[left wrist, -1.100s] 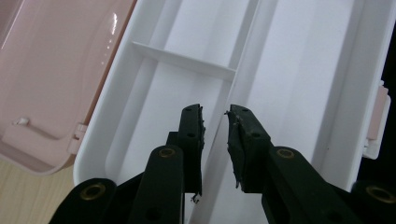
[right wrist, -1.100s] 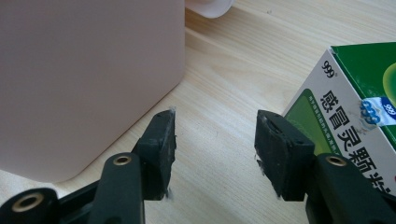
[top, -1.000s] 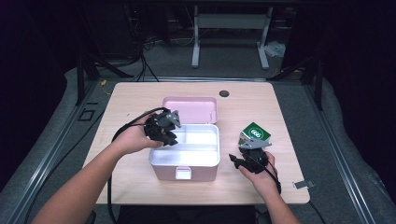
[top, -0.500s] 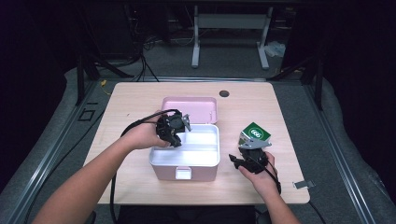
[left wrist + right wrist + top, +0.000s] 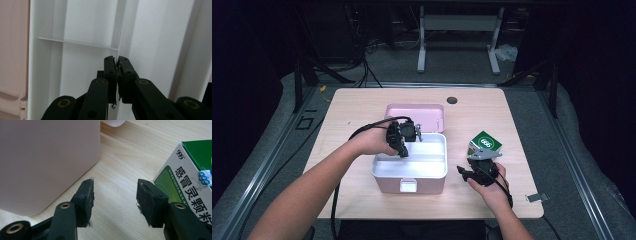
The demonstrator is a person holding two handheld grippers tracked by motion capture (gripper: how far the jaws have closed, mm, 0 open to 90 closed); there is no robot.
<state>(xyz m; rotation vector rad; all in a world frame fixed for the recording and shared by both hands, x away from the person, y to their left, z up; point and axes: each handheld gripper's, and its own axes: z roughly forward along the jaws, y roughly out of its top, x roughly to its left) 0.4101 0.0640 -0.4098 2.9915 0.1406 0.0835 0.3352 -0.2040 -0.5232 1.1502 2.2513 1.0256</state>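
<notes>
Pale wood of the bench (image 5: 362, 110) carries everything, with dark floor around it. Nearest to me, my right gripper (image 5: 473, 169) rests low on the bench, its jaws apart at a middle width with nothing between them. In the right gripper view the green and white medicine box (image 5: 190, 180) stands just beside one jaw, and the pink wall of the storage box (image 5: 47, 162) is on the other side. Farther on, the storage box (image 5: 409, 167) lies open, white inside with dividers. My left gripper (image 5: 408, 134) is over its far left corner; its jaws have just been closing and now stand almost together on nothing, above a white divider (image 5: 77, 42). Behind, the pink lid (image 5: 414, 116) lies flat against the box.
</notes>
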